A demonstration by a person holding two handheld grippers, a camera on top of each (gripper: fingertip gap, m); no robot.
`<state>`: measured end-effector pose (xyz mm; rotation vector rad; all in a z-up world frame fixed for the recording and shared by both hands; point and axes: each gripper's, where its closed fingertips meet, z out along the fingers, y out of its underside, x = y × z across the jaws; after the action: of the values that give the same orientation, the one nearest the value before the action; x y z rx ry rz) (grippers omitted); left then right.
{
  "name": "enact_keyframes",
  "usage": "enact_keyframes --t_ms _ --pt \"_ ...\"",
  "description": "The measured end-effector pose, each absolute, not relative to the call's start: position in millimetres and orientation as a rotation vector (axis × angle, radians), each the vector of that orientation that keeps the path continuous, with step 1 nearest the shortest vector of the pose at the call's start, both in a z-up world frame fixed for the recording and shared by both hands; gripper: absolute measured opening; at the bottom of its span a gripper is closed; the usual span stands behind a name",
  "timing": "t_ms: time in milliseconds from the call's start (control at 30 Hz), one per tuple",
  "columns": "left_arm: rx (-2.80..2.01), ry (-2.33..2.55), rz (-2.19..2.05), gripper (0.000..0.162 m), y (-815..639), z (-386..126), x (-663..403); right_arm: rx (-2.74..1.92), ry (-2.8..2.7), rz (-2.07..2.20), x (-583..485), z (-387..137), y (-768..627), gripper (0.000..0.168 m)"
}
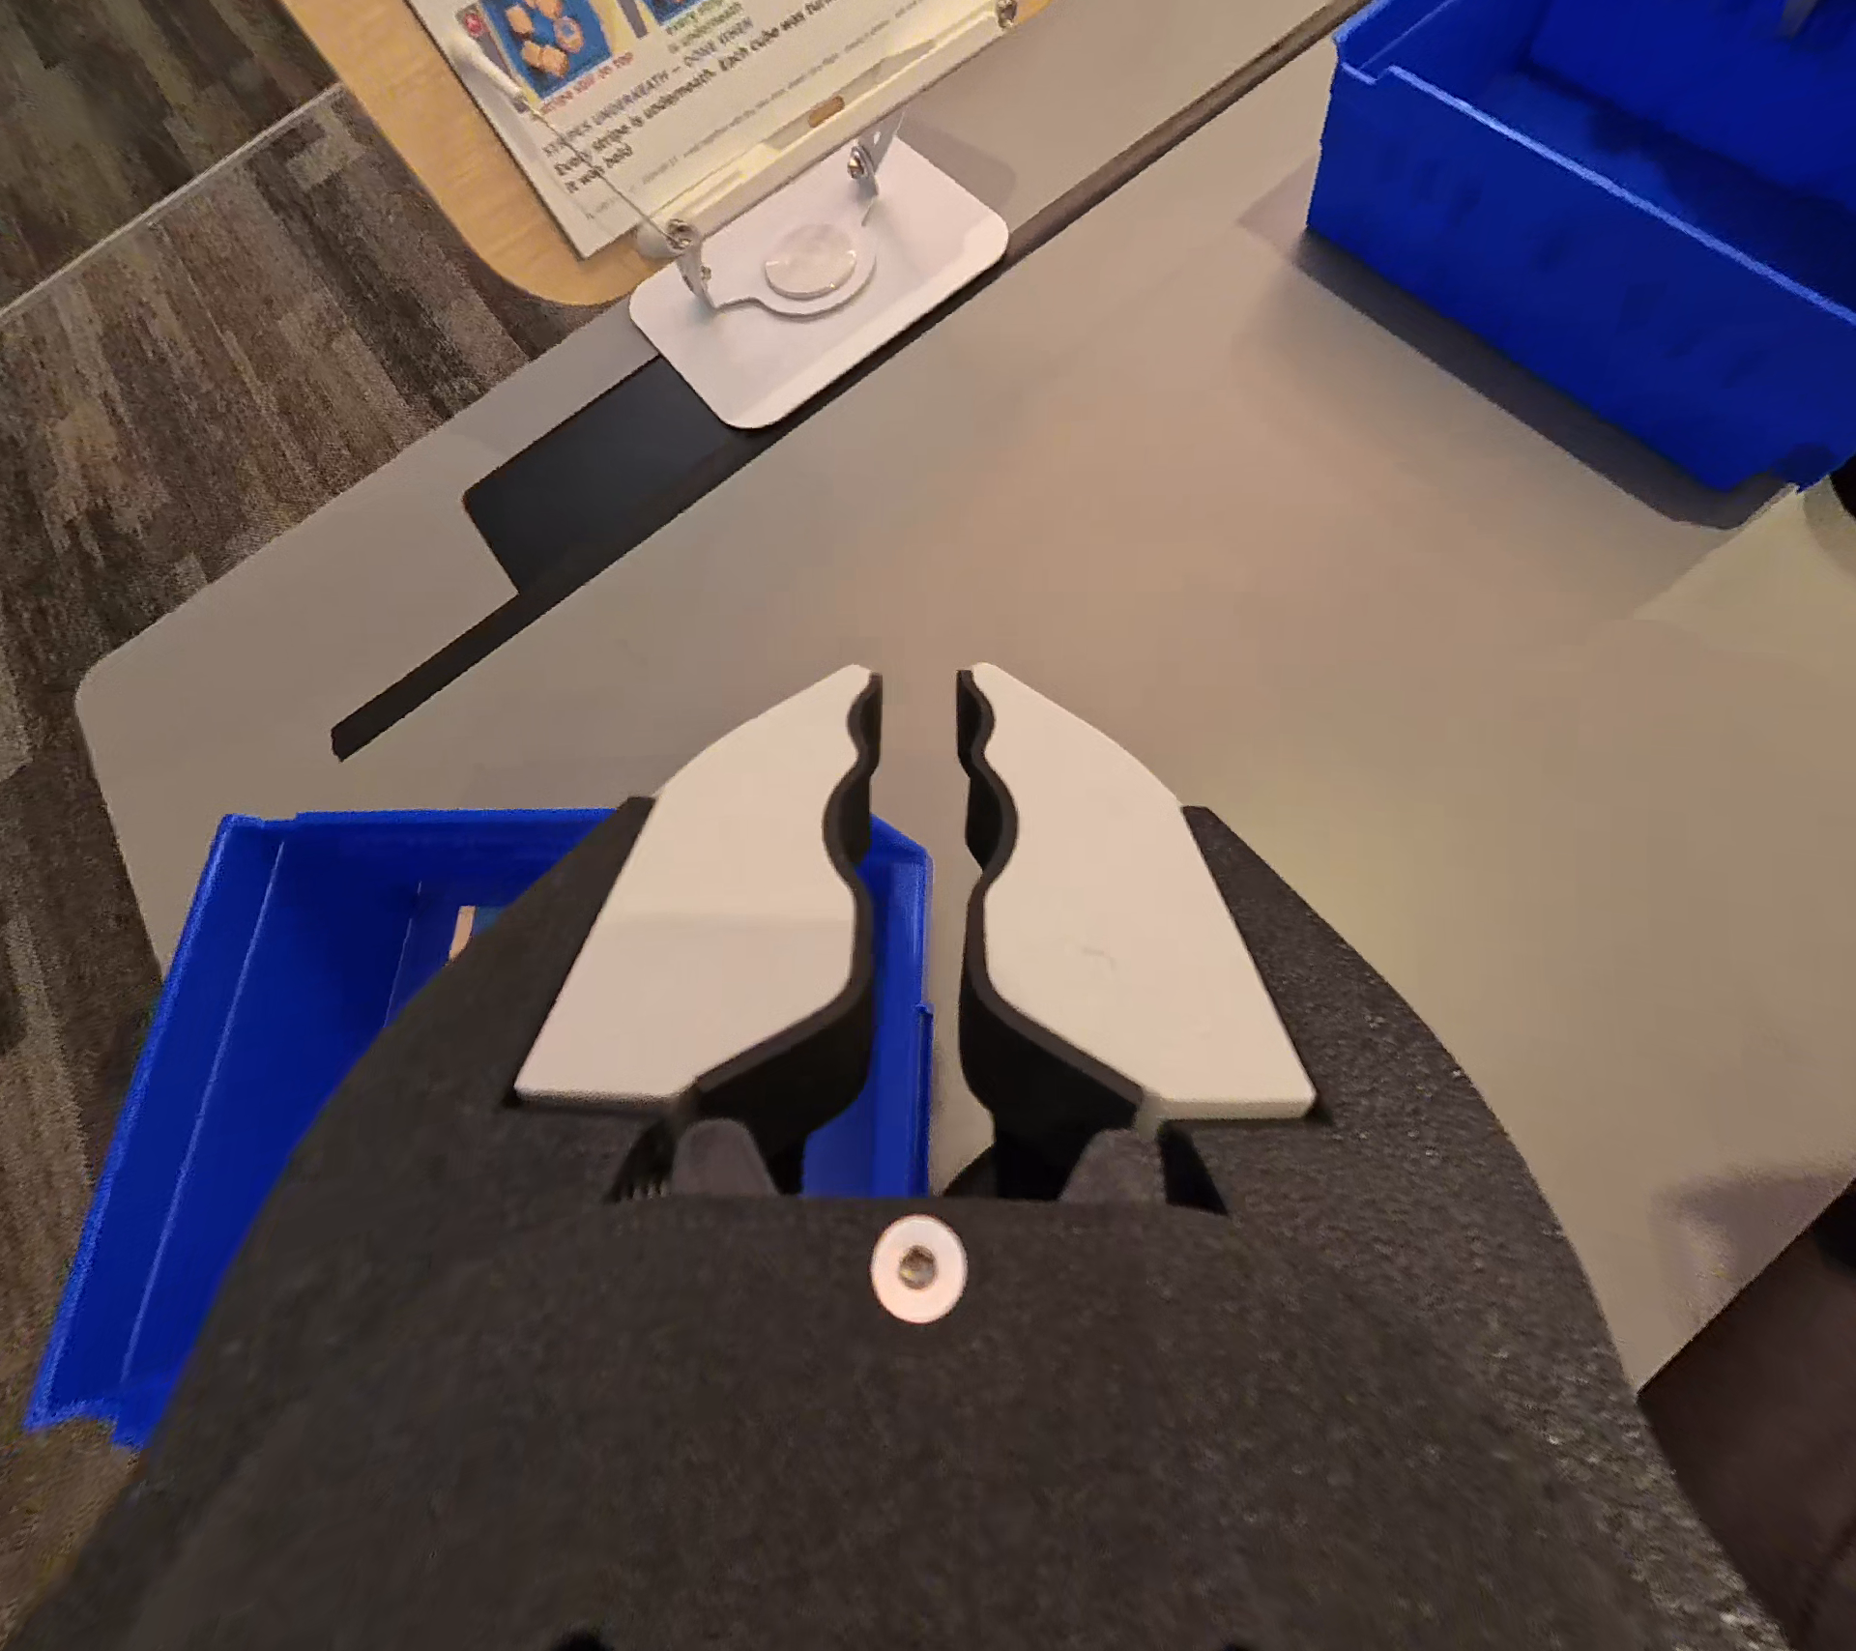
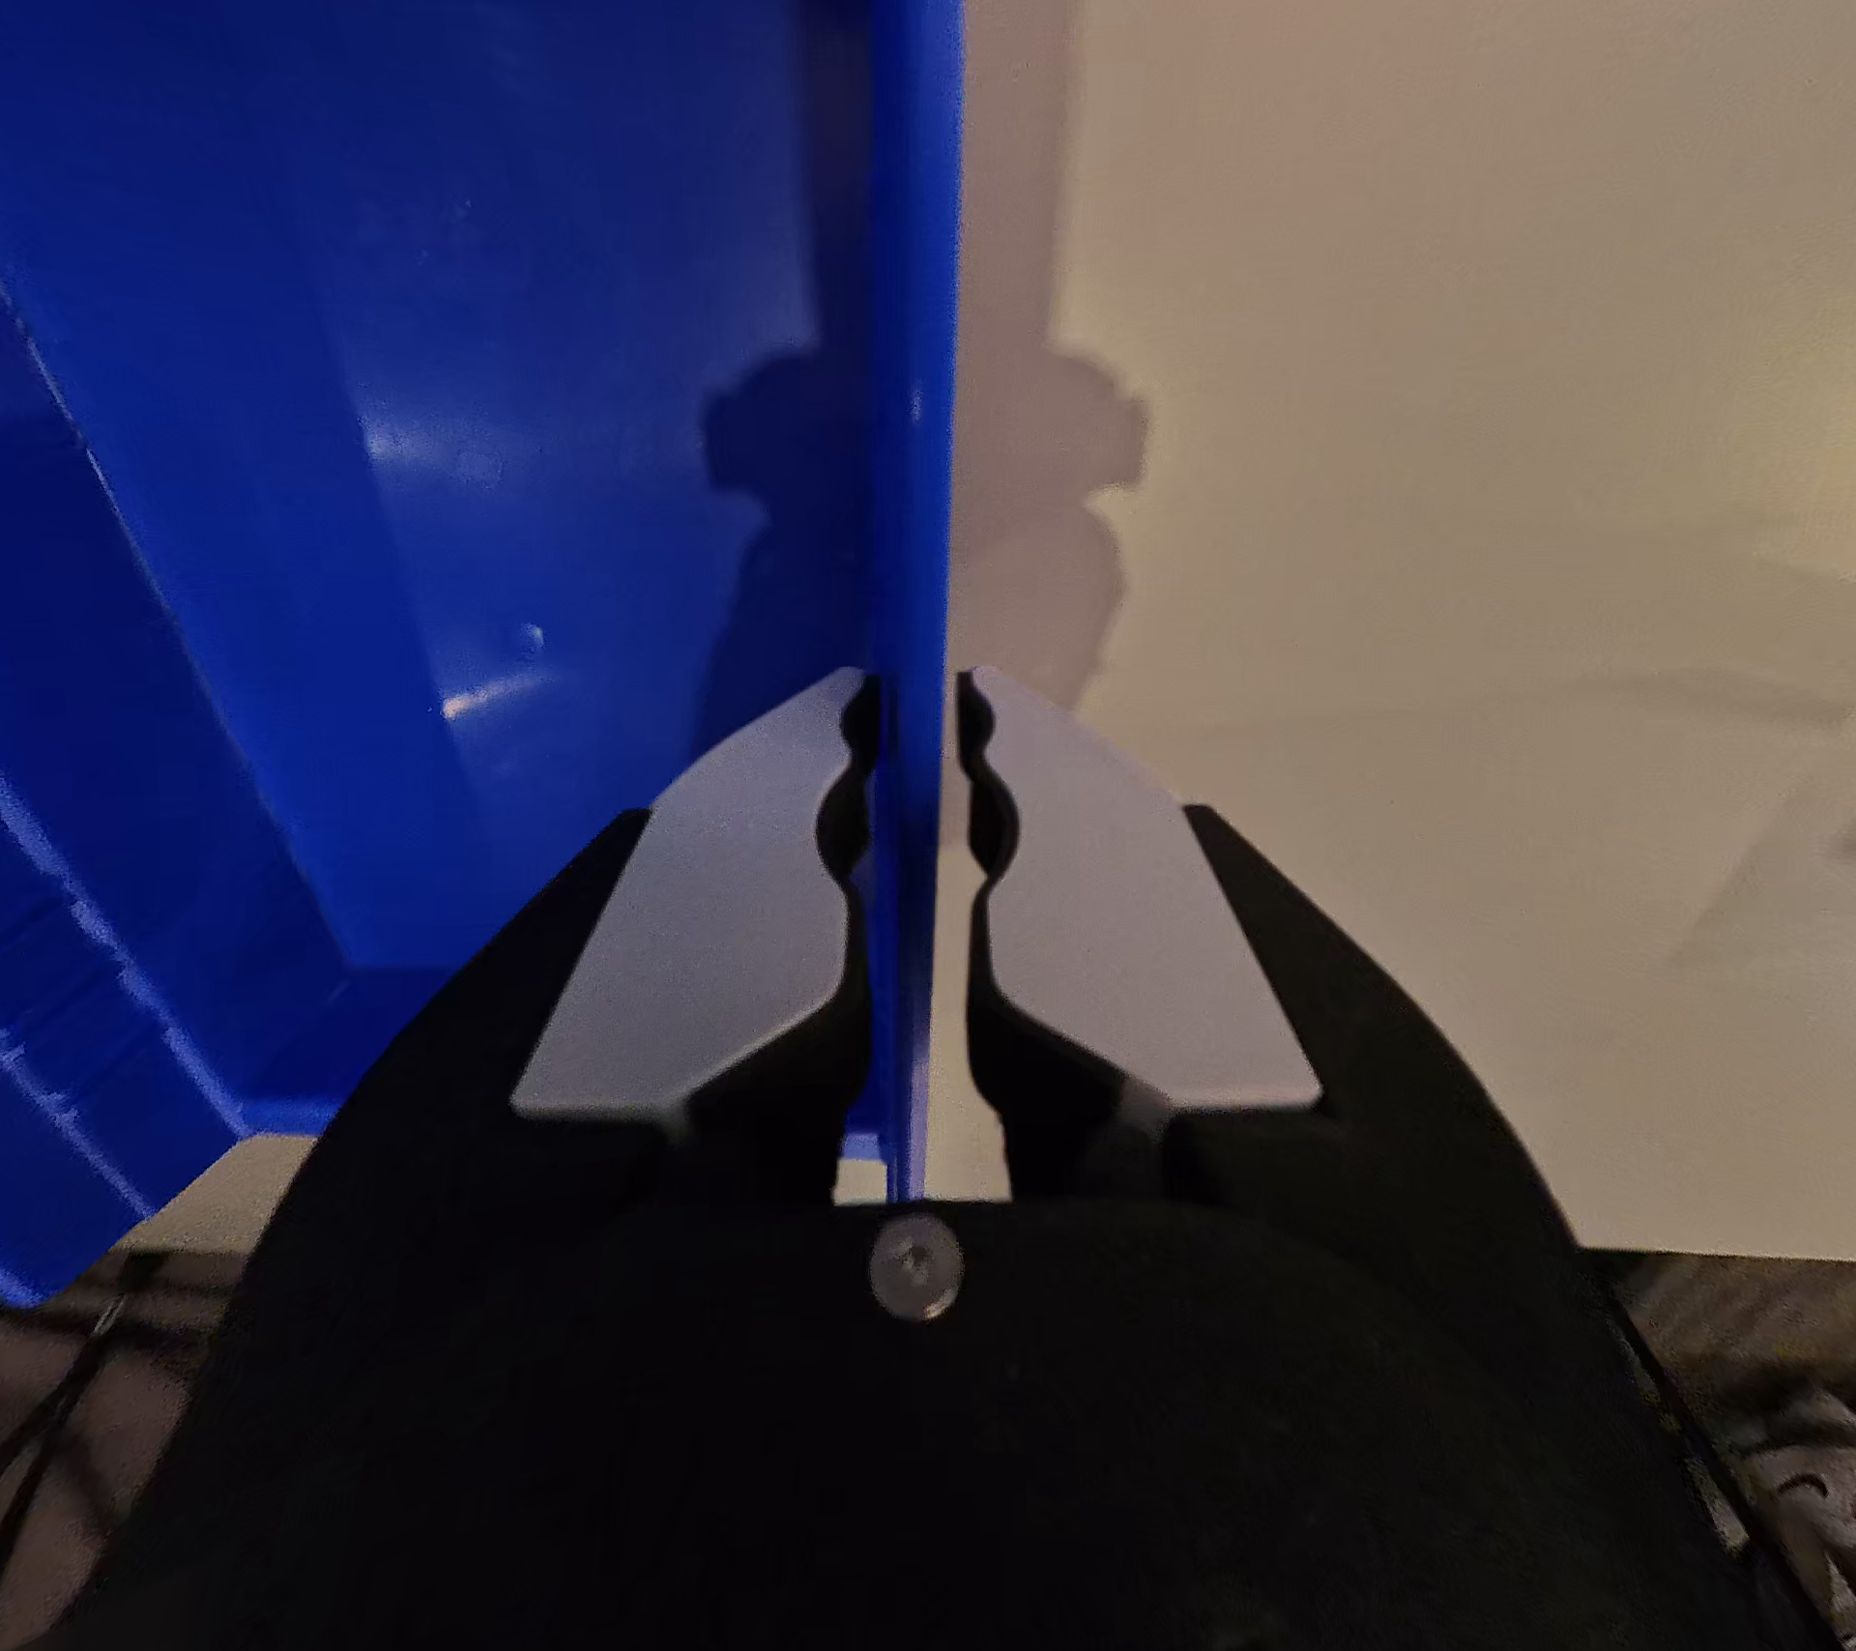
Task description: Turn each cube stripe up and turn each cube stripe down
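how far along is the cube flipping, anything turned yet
No turned cube shows. The right gripper has its fingers on either side of a blue bin's side wall; whether they pinch it is unclear, and the part of that bin's floor in view is bare. The left gripper is nearly closed on nothing, above the grey table. The nearer blue bin shows only a tan sliver, possibly a cube. All turning seems left.

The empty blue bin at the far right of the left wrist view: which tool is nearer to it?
Right. The right tool straddles the empty blue bin's side wall. The left tool hangs across the table from it, above another blue bin.
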<state>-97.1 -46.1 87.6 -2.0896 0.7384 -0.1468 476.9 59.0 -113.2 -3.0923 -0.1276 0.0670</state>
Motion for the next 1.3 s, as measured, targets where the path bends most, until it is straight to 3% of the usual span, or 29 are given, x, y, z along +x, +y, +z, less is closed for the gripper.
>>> enact_keyframes --t_ms 100,200,333,367,533,833,1167,1300 --pt "-2.032 0.647 -0.127 0.023 -48.7 107.5 -115.7 -2.934 -0.112 0.04 482.7 -94.5 71.0 0.029" --pt "-1.972 0.438 0.016 0.05 -48.5 123.5 -163.5 -2.746 -0.025 -0.003 501.2 -54.1 75.9 0.039" --pt "-2.038 0.151 0.343 0.085 -65.8 99.1 -260.2 -2.357 0.085 0.096 520.3 24.9 77.1 0.037" --pt "-2.073 0.092 0.369 0.086 -70.9 86.9 -278.8 -2.289 0.097 0.137 521.6 39.3 72.4 0.038" --pt "-2.092 -0.169 0.277 0.063 -85.0 48.5 -331.2 -2.031 0.099 0.322 520.8 78.7 61.7 0.036" --pt "-2.418 -0.544 0.057 0.07 -95.3 -31.2 -361.9 -1.919 -0.036 0.399 504.3 87.7 72.2 0.029" --pt "-2.611 -0.774 -0.146 0.061 -96.5 -86.7 -352.7 -2.075 -0.293 0.478 459.3 57.0 79.5 0.03" --pt "-2.628 -0.738 -0.15 0.024 -93.0 -91.1 -354.0 -2.081 -0.339 0.483 447.4 57.0 81.0 0.03"
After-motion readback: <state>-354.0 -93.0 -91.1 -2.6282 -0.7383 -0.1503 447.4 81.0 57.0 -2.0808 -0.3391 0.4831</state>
